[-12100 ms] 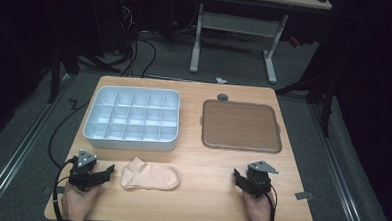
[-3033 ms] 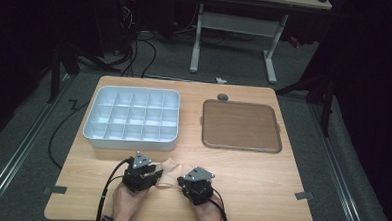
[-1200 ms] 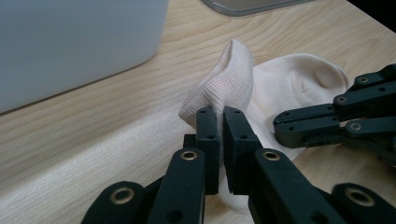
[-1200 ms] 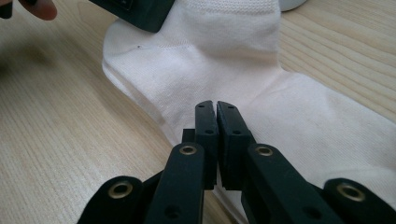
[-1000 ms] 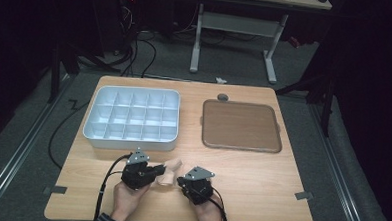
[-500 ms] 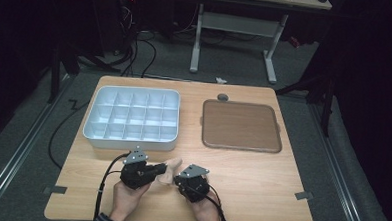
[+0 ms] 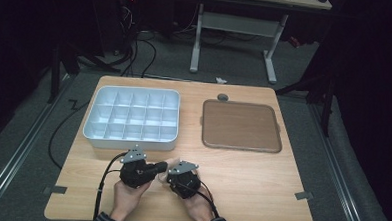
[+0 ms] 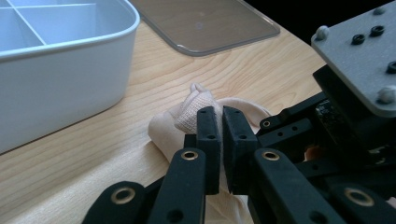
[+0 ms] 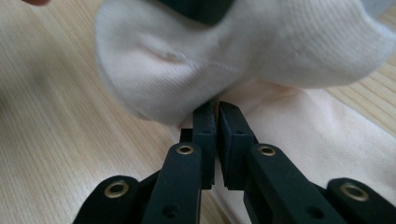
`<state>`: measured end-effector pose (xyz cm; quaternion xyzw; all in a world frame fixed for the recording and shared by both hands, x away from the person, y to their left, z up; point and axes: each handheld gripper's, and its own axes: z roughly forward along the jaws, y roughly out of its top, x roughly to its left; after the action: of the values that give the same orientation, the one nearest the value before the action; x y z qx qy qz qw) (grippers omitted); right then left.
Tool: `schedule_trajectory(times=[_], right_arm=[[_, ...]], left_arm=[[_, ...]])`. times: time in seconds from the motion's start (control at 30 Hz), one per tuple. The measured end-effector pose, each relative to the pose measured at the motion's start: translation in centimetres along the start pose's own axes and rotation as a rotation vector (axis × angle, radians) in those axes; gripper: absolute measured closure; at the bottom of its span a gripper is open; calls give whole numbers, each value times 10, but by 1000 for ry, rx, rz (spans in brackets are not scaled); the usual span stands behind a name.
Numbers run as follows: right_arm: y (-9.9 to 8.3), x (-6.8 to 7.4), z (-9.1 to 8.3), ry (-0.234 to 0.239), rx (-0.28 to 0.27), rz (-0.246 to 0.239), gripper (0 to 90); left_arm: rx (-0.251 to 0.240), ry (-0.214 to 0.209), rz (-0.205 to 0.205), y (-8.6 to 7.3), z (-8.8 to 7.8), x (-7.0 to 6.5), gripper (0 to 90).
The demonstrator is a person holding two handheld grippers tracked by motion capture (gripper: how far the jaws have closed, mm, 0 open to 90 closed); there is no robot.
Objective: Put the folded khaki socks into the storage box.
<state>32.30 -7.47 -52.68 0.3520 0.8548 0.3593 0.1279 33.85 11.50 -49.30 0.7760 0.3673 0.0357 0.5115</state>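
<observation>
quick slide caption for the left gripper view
Left gripper pinching a cream sock on the wooden table, beside a white compartment tray.

A white compartment tray (image 7: pixel 131 118) sits beside a brown lid (image 7: pixel 241 126) on the wooden table (image 7: pixel 261 183).

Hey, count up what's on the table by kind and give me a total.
Socks: 1, cream
Divided trays: 1, white
Flat lids: 1, brown
Small round grey things by the lid: 1
Handheld grippers: 2, left and right
Total: 6
</observation>
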Motion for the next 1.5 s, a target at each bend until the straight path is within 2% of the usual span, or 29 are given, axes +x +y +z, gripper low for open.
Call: schedule_trajectory(times=[0.13,0.2,0.33,0.43,0.57,0.63,0.8,0.93,1.1,1.5], right_arm=[[2,-1,-4,-2,-2,3,789],[1,-2,-12,-9,-23,17,772],[-4,-11,-33,-52,-74,41,763],[-9,-21,-47,-109,-95,65,748],[-17,-35,-60,-205,-107,96,677],[-22,-40,-63,-225,-105,122,661],[-34,-47,-60,-215,-86,167,648],[-41,-48,-56,-198,-71,181,692],[-43,-48,-49,-182,-36,176,744],[-38,-48,-42,-181,-16,161,816]], left_arm=[[0,14,-4,0,-1,1,868],[4,21,-5,0,-2,2,868],[9,31,-3,0,-3,2,868],[7,33,-2,0,-3,1,868],[7,42,-1,0,-4,1,867],[7,43,-2,0,-4,1,867],[2,40,-5,0,-5,0,867],[0,37,-1,0,-5,-1,866],[-3,29,4,2,-4,-3,866],[15,8,35,8,4,-12,866]])
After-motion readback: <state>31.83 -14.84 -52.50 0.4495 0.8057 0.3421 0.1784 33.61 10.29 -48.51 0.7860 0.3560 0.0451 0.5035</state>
